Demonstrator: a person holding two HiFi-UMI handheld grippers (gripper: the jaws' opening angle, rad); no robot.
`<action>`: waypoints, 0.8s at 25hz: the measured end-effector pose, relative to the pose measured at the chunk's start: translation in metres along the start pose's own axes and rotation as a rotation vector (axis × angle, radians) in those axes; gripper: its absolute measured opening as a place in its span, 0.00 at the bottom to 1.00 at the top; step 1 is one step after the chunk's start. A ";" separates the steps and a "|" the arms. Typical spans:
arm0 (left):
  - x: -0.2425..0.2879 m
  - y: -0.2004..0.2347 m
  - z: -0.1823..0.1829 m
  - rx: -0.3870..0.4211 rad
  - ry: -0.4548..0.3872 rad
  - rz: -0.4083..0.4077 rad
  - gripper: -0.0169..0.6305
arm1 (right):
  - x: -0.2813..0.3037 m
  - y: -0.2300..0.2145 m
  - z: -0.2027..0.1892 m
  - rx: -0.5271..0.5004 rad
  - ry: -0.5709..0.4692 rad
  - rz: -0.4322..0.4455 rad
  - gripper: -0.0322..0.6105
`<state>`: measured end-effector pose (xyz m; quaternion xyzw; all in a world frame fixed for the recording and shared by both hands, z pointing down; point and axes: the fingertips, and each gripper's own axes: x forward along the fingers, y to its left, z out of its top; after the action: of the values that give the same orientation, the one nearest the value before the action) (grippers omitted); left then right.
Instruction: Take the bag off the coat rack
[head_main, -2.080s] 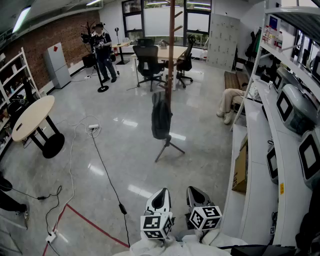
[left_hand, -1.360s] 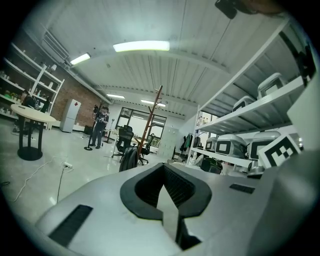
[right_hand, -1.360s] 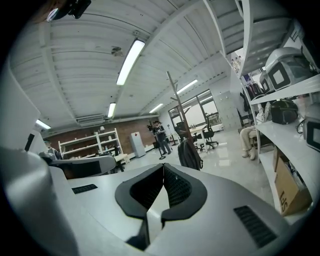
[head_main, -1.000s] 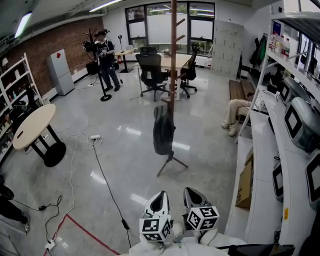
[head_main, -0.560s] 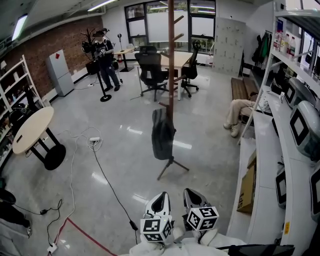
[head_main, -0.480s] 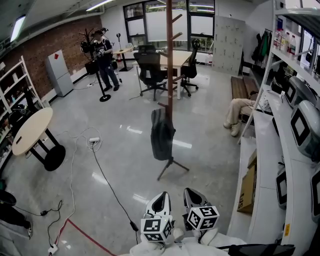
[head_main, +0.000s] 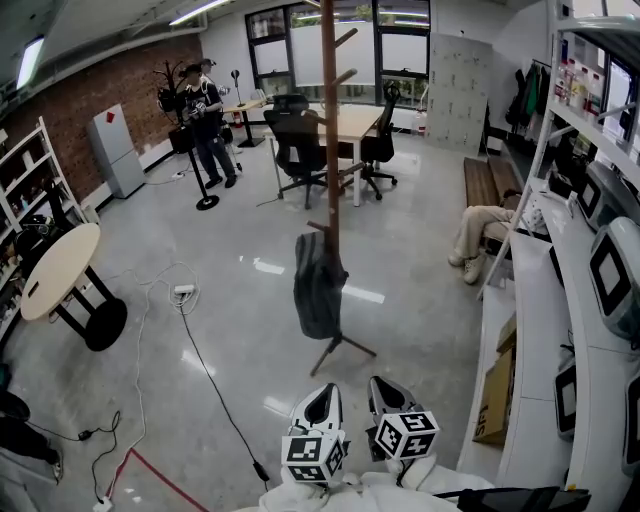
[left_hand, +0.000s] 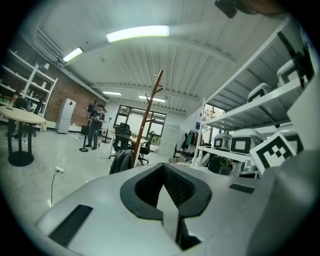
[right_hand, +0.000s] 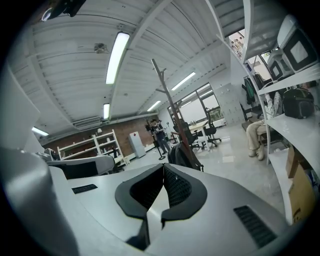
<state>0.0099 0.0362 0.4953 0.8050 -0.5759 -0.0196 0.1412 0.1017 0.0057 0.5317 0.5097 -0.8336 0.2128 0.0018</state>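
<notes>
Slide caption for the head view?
Shut, the left gripper and right gripper face the dark bag on the coat rack.

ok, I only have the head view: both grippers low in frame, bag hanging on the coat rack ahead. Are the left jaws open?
Observer: No. The left gripper view shows the left gripper with its jaws together and nothing between them.
Operator: And the right one?
Observer: Same. The right gripper is shut and empty in its own view.
Operator: Is either lined up with the bag?
Observer: Roughly. In the right gripper view the bag sits just right of the jaw line. In the left gripper view it is off to the left. It is well clear of both.
</notes>
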 end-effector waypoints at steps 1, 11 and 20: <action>0.004 0.001 -0.001 -0.002 0.006 0.003 0.03 | 0.003 -0.003 0.001 0.002 0.003 0.001 0.07; 0.021 0.017 -0.011 -0.013 0.050 0.045 0.03 | 0.027 -0.006 -0.014 0.028 0.063 0.038 0.07; 0.047 0.026 -0.006 -0.007 0.048 0.028 0.03 | 0.043 -0.021 -0.005 0.031 0.052 0.008 0.07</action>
<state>0.0032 -0.0138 0.5133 0.7965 -0.5836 -0.0002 0.1580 0.0979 -0.0369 0.5535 0.5007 -0.8318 0.2390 0.0146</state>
